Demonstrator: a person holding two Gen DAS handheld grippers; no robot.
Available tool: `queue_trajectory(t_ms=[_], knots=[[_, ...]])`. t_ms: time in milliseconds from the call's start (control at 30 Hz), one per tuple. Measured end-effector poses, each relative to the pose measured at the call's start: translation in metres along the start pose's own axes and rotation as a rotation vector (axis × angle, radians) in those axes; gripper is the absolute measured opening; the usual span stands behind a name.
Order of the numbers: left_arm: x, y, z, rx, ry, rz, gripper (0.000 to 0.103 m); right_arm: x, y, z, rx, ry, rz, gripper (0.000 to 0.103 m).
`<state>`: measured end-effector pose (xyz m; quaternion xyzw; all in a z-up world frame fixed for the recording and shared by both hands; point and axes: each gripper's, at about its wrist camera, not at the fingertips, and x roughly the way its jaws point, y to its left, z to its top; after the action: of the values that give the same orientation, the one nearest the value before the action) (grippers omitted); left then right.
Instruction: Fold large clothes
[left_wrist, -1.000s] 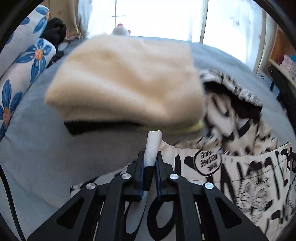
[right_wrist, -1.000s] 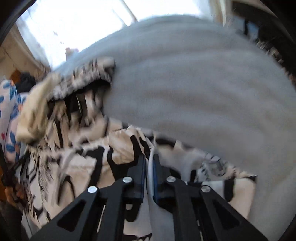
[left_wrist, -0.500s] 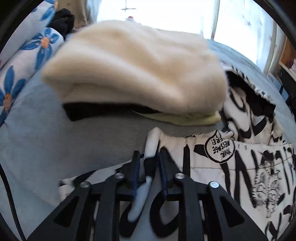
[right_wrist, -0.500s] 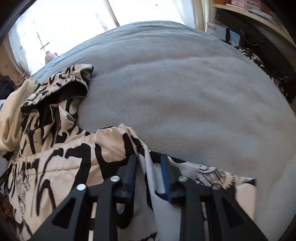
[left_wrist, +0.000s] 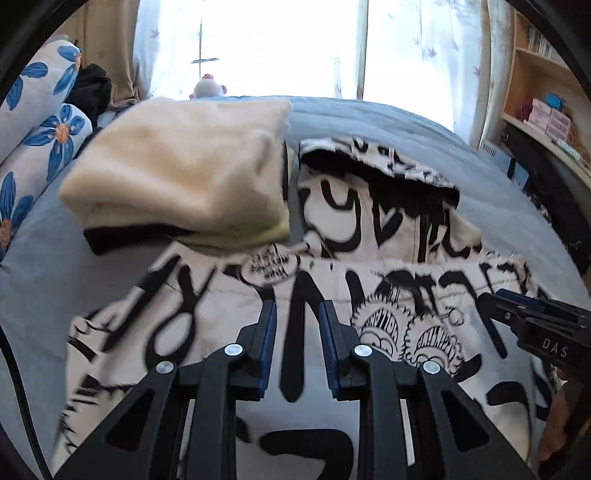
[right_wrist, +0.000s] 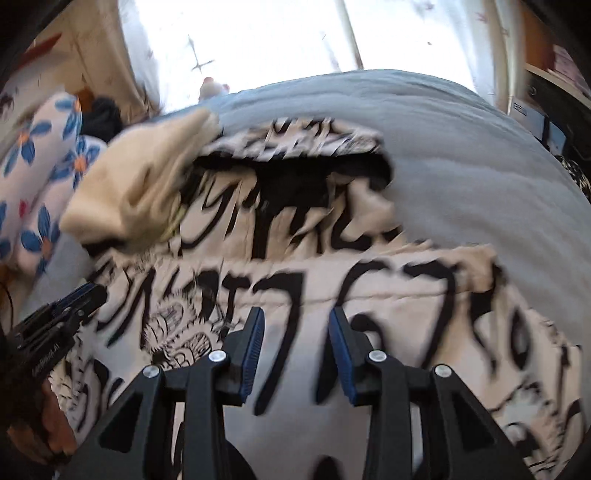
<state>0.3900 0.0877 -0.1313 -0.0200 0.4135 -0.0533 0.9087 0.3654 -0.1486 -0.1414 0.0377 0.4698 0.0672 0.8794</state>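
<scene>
A cream hooded garment with black graffiti print (left_wrist: 388, 266) lies spread on the grey bed, its hood (left_wrist: 373, 166) toward the window; it also shows in the right wrist view (right_wrist: 332, 266). My left gripper (left_wrist: 297, 314) is open and empty, hovering just above the printed cloth. My right gripper (right_wrist: 295, 319) is open and empty above the same cloth, and shows at the right edge of the left wrist view (left_wrist: 532, 317). The left gripper shows at the left edge of the right wrist view (right_wrist: 62, 314).
A folded stack of cream fleece clothes (left_wrist: 184, 177) sits on the grey bedcover (left_wrist: 44, 266) left of the hood. Blue-flowered pillows (left_wrist: 37, 140) line the left. A window with curtains (left_wrist: 258, 44) is behind. Shelves (left_wrist: 546, 110) stand at the right.
Both grippers were shut on the garment's edge a second ago. They have opened, let the cloth drop flat on the bed, and pulled back above it.
</scene>
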Motion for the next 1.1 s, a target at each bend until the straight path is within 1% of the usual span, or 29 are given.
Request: queue_trajectory(t_ms=[67,100,133,167,200,233,267,300,333,367,433,467,500,533,667,767,800,867,900,933,967,1000,1033,1100], knots=[[0.016,0.007,-0.006,-0.004,0.033,0.032,0.022,0.004,-0.004,-0.006,-0.036,-0.033,-0.045,0.034],[0.021,0.013,-0.008,-0.01,0.045,0.042,0.022,0.005,-0.013,-0.006,-0.05,-0.051,-0.088,0.034],[0.027,0.022,-0.009,-0.021,0.057,0.038,0.022,0.002,-0.021,-0.006,-0.053,-0.065,-0.113,0.034],[0.03,0.033,-0.007,-0.039,0.067,0.026,0.021,0.0,-0.037,-0.006,-0.044,-0.079,-0.151,0.034],[0.031,0.042,-0.006,-0.051,0.067,0.021,0.015,-0.003,-0.051,-0.006,-0.029,-0.081,-0.174,0.034],[0.032,0.056,-0.003,-0.058,0.069,0.021,0.012,-0.005,-0.069,-0.006,-0.006,-0.083,-0.197,0.035],[0.033,0.065,0.0,-0.055,0.071,0.027,0.009,-0.006,-0.09,-0.005,0.02,-0.078,-0.238,0.035],[0.032,0.074,0.0,-0.051,0.068,0.05,0.009,-0.007,-0.115,-0.007,0.056,-0.073,-0.274,0.035],[0.033,0.084,0.002,-0.05,0.072,0.08,0.009,-0.009,-0.138,-0.009,0.092,-0.064,-0.289,0.031],[0.035,0.096,0.003,-0.063,0.081,0.118,0.009,-0.01,-0.162,-0.014,0.142,-0.052,-0.269,0.03],[0.041,0.121,0.004,-0.115,0.104,0.09,0.007,-0.013,-0.189,-0.021,0.216,-0.051,-0.132,0.029],[0.043,0.132,0.004,-0.159,0.117,0.054,0.004,-0.015,-0.195,-0.022,0.228,-0.059,-0.104,0.029],[0.046,0.139,0.004,-0.188,0.129,0.037,0.003,-0.016,-0.194,-0.022,0.224,-0.062,-0.099,0.029],[0.048,0.14,0.003,-0.195,0.136,0.03,0.003,-0.016,-0.193,-0.022,0.219,-0.061,-0.099,0.029],[0.051,0.134,0.005,-0.166,0.15,0.043,0.003,-0.019,-0.194,-0.019,0.237,-0.04,-0.08,0.029],[0.033,0.124,0.009,-0.139,0.139,0.065,0.004,-0.042,-0.184,-0.021,0.254,-0.039,-0.062,0.032],[0.026,0.12,0.009,-0.129,0.134,0.078,0.005,-0.054,-0.177,-0.024,0.24,-0.036,-0.073,0.032],[0.003,0.105,0.004,-0.089,0.113,0.084,0.005,-0.071,-0.154,-0.03,0.193,-0.028,-0.091,0.032],[-0.011,0.095,-0.001,-0.066,0.101,0.079,0.007,-0.08,-0.136,-0.037,0.157,-0.014,-0.103,0.032],[-0.024,0.087,-0.005,-0.054,0.096,0.077,0.009,-0.087,-0.12,-0.044,0.129,-0.004,-0.092,0.032],[-0.033,0.08,-0.011,-0.049,0.096,0.067,0.015,-0.091,-0.109,-0.051,0.106,0.002,-0.076,0.032],[-0.046,0.07,-0.021,-0.048,0.092,0.039,0.021,-0.097,-0.091,-0.061,0.071,0.01,-0.055,0.032],[-0.057,0.065,-0.031,-0.051,0.094,0.012,0.023,-0.102,-0.075,-0.071,0.042,0.012,-0.039,0.032],[-0.069,0.054,-0.049,-0.047,0.108,-0.017,0.024,-0.109,-0.045,-0.091,-0.009,0.017,0.005,0.032]])
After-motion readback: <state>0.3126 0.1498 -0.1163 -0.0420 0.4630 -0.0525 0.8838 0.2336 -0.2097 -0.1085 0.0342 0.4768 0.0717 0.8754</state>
